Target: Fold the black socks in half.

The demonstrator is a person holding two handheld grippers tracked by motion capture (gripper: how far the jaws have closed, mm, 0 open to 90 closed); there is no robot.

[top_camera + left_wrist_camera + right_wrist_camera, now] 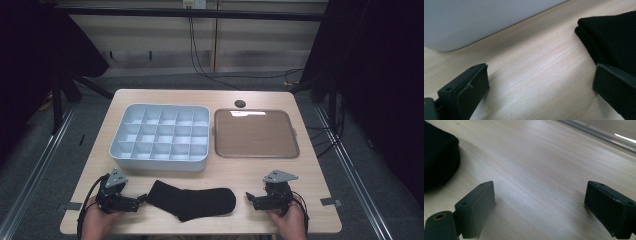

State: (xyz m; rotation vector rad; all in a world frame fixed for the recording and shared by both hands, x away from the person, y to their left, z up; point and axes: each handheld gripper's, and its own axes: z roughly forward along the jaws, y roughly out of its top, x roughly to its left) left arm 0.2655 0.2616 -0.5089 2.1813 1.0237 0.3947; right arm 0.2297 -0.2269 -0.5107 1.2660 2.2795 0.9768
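Note:
A black sock (192,200) lies flat near the table's front edge, cuff to the left and toe to the right. My left gripper (142,199) rests on the table just left of the cuff, pointing at it. Its jaws stand open with nothing between them, and the sock's ribbed cuff (611,40) lies just past the right jaw. My right gripper (250,197) rests a short way right of the toe, also open on bare wood. In the right gripper view the sock's toe (439,157) sits off to the left, apart from the jaws.
A grey compartment box (159,136) stands behind the sock at mid-left; its wall (474,20) looms close in the left gripper view. A brown tray (256,133) lies beside it on the right, its rim (599,135) ahead of the right gripper. The wooden table (300,170) has a small hole (240,103) at the back.

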